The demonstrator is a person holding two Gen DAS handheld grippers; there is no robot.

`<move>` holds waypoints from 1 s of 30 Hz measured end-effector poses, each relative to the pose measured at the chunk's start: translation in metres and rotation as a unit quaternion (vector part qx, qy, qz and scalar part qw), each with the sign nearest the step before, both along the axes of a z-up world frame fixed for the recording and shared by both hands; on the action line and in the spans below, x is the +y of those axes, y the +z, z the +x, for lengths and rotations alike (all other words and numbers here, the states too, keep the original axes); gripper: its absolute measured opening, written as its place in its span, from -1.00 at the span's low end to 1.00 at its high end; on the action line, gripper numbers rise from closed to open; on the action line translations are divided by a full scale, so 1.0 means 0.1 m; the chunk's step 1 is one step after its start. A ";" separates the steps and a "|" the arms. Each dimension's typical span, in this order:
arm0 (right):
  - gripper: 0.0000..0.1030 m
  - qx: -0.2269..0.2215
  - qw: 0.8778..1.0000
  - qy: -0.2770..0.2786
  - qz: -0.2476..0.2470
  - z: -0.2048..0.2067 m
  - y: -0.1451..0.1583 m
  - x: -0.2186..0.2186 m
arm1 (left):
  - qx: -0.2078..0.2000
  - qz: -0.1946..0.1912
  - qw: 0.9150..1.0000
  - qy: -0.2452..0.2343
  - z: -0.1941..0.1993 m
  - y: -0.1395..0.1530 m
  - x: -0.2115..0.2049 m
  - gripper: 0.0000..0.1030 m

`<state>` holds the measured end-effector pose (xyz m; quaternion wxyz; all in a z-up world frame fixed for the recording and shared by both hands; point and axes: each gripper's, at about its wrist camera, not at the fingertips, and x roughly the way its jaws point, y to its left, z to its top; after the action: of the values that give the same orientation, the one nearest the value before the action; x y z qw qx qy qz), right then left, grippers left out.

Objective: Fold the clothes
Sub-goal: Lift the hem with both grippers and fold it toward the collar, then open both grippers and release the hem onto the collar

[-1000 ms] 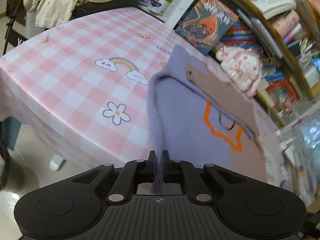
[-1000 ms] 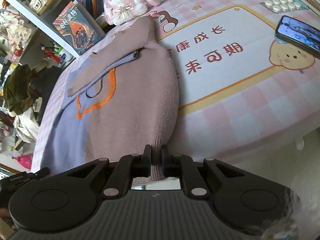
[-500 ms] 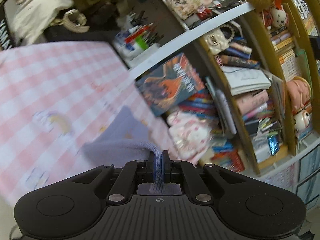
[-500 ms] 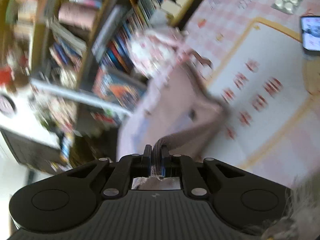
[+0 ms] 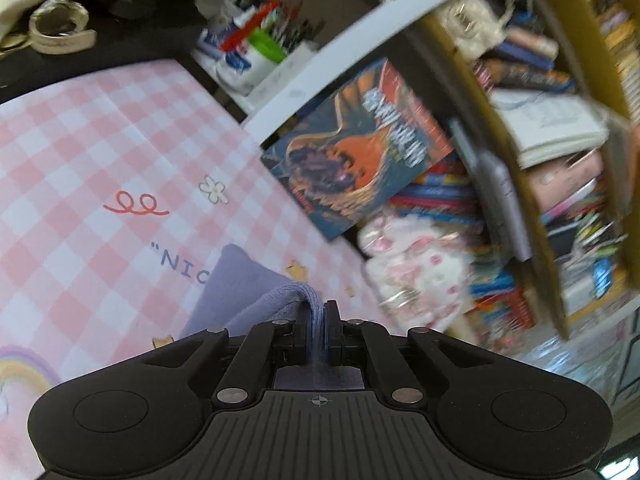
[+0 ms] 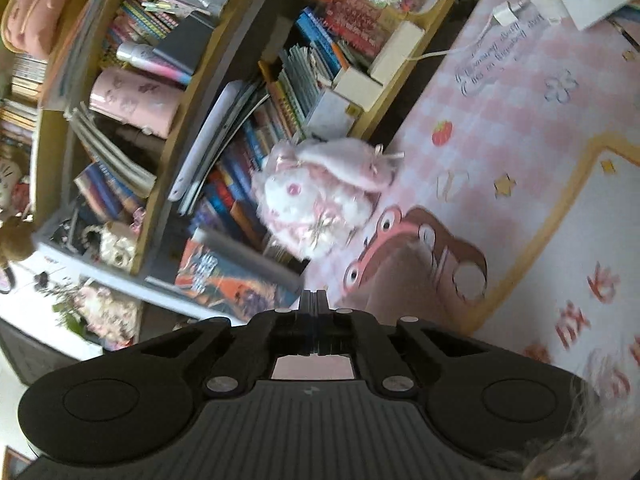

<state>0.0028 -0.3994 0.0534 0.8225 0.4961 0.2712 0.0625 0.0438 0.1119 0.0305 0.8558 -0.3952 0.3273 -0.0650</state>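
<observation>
Two handheld grippers reach over a pink checked tablecloth (image 5: 80, 152). The left gripper (image 5: 318, 312) pinches a ribbed edge of the lilac sweater (image 5: 244, 280), which lies bunched on the cloth just ahead of its fingers. The right gripper (image 6: 313, 300) has its fingers pressed together, nothing between them, near the plush toy (image 6: 320, 196).

A lavender knit garment (image 5: 248, 280) lies on the counter's pink-and-white checked cloth (image 5: 80, 152). The plush toy (image 6: 320, 196) is white and pink. Both tools are black.
</observation>
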 end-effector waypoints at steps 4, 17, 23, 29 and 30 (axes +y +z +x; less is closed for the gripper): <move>-0.90 0.032 0.994 0.013 -0.100 0.21 -0.06 0.11 | 0.042 0.096 0.994 -0.030 0.27 -0.09 -0.04 -0.55; -0.28 0.090 0.902 0.158 -0.391 0.93 -0.44 0.94 | 0.002 0.331 0.928 -0.170 0.39 -0.11 -0.25 -0.04; -0.87 0.114 0.894 0.173 -0.398 1.09 -0.62 1.05 | -0.018 0.328 0.929 -0.168 0.41 -0.12 -0.35 -0.93; -0.89 0.041 0.928 0.122 -0.350 0.79 -0.19 0.82 | -0.072 0.292 0.947 -0.118 0.36 0.20 -0.23 -0.94; -0.89 0.035 0.930 0.113 -0.347 0.79 -0.15 0.79 | -0.062 0.294 0.947 -0.117 0.45 0.15 -0.24 -0.94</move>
<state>0.0815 -0.3201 0.0381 0.9209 0.1473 0.3588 0.0392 0.0890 0.0879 0.0458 0.9390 -0.0799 0.3219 -0.0905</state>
